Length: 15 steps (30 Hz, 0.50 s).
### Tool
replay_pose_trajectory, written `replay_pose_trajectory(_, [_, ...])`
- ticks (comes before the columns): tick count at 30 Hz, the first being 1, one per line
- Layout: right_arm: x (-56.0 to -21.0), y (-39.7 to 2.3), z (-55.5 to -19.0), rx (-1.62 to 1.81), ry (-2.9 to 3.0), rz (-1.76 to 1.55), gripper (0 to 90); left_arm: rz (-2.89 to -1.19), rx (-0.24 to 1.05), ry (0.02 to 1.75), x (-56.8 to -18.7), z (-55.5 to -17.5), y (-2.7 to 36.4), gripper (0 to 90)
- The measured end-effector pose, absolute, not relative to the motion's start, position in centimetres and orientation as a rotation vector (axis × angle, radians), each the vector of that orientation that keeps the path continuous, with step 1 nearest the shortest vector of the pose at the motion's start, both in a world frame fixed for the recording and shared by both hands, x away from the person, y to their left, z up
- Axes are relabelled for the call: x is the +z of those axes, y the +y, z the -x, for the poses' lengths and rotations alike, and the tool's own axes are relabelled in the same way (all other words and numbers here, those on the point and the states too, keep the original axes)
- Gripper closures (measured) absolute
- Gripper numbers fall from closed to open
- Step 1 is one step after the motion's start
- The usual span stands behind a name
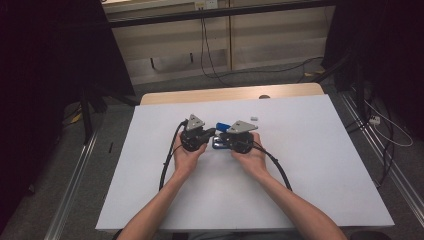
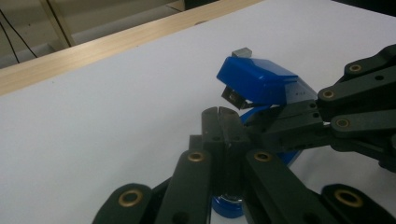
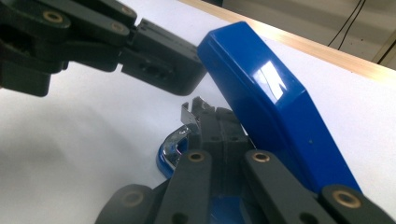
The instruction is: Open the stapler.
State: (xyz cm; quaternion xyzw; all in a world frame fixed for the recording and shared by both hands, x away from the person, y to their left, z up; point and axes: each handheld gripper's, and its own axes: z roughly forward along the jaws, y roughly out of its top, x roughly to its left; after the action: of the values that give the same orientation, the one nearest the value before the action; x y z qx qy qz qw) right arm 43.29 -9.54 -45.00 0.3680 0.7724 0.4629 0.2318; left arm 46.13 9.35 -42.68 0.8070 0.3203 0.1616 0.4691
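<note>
A blue stapler [image 1: 220, 126] stands on the white table top [image 1: 310, 170] with its lid [image 2: 259, 80] swung up and its metal staple channel [image 3: 188, 117] bared. My left gripper [image 2: 218, 112] is shut, its tips just under the raised lid, and the stapler's blue base [image 2: 227, 208] lies beneath its jaws. My right gripper [image 3: 215, 114] is also shut, beside the channel and under the lid [image 3: 275, 102]. The two grippers face each other tip to tip: left [image 1: 210, 134] and right [image 1: 226, 140] in the high view. I cannot tell whether either pinches a thin part.
A small grey piece [image 1: 253, 118] lies on the table just beyond the stapler. A light wooden strip [image 1: 225, 94] runs along the table's far edge. Black cables trail from both grippers toward the person. Dark stands and floor cables flank the table.
</note>
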Motion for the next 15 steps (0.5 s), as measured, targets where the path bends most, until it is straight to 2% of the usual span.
replay_pose_trajectory(15, [-44.86,-9.71,-43.32,1.262,2.110,-1.014,90.0,-2.015,0.381,0.772,-43.37,-46.48,8.68,90.0])
